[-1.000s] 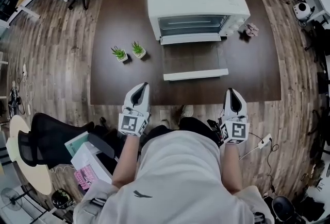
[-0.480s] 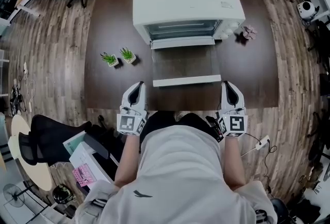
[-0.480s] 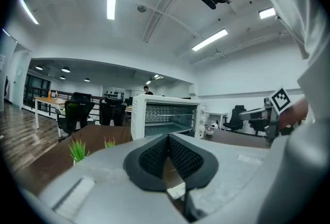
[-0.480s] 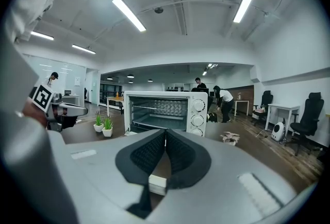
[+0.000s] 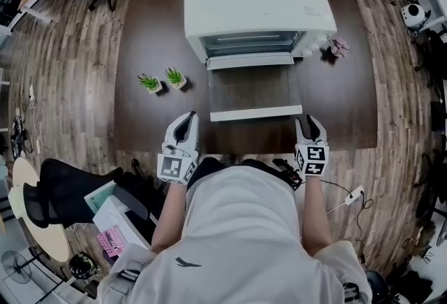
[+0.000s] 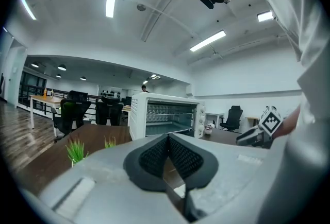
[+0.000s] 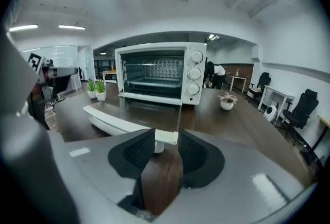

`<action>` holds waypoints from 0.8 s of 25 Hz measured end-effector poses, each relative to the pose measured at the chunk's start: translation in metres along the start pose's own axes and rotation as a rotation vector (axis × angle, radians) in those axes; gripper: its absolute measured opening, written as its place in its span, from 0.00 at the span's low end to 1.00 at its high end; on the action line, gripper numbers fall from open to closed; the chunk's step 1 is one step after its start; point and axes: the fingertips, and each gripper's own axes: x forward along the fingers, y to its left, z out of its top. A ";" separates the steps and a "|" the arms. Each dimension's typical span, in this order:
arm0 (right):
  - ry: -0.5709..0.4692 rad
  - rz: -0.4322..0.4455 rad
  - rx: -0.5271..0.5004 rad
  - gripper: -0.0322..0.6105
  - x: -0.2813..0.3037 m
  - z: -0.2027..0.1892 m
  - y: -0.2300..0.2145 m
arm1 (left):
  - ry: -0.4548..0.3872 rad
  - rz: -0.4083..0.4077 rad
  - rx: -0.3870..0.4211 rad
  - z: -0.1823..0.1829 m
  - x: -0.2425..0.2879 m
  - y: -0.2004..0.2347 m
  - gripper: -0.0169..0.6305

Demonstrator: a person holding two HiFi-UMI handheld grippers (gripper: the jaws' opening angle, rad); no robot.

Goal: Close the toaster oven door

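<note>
The white toaster oven [image 5: 255,5] stands at the back of a dark table, its glass door [image 5: 255,89] folded down flat toward me. The door's white handle [image 5: 255,113] runs along its near edge. My right gripper [image 5: 308,119] is at the handle's right end. In the right gripper view the jaws [image 7: 166,138] are opening, and the handle [image 7: 118,122] ends just ahead of the gap, untouched by the pads. My left gripper [image 5: 188,117] hovers at the table's near edge, left of the door. Its jaws [image 6: 168,138] are shut with nothing in them.
Two small potted plants [image 5: 162,80] sit on the table left of the oven, and a small pink-flowered pot [image 5: 340,48] sits to its right. The table's near edge [image 5: 244,149] is just under my grippers. A black chair [image 5: 63,187] and boxes stand on the floor at my left.
My right gripper has moved forward to the right end of the door handle and its jaws have parted. The left gripper has edged forward a little and stays shut.
</note>
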 end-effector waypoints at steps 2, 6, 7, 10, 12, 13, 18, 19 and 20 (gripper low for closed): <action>0.061 -0.009 0.025 0.26 0.016 -0.020 -0.004 | -0.004 0.006 -0.001 -0.001 -0.002 0.005 0.00; 0.120 -0.010 0.074 0.29 0.042 -0.039 -0.006 | -0.001 0.022 -0.014 -0.006 -0.011 0.013 0.00; 0.116 -0.003 0.085 0.29 0.044 -0.040 -0.005 | 0.002 0.024 -0.016 -0.009 -0.014 0.015 0.00; 0.113 0.058 0.116 0.30 0.046 -0.044 0.003 | 0.013 0.032 -0.019 -0.013 -0.019 0.019 0.00; 0.139 0.115 0.081 0.37 0.050 -0.049 0.015 | 0.015 0.030 -0.019 -0.014 -0.020 0.020 0.00; 0.145 0.117 0.058 0.37 0.054 -0.049 0.018 | 0.015 0.028 -0.018 -0.014 -0.019 0.020 0.00; 0.114 0.079 0.083 0.29 0.065 -0.043 0.019 | 0.019 0.021 -0.015 -0.013 -0.018 0.020 0.00; 0.101 0.062 0.090 0.28 0.064 -0.042 0.019 | 0.022 0.021 -0.013 -0.014 -0.018 0.020 0.00; 0.087 0.042 0.104 0.27 0.063 -0.040 0.017 | 0.025 0.020 -0.013 -0.014 -0.017 0.020 0.00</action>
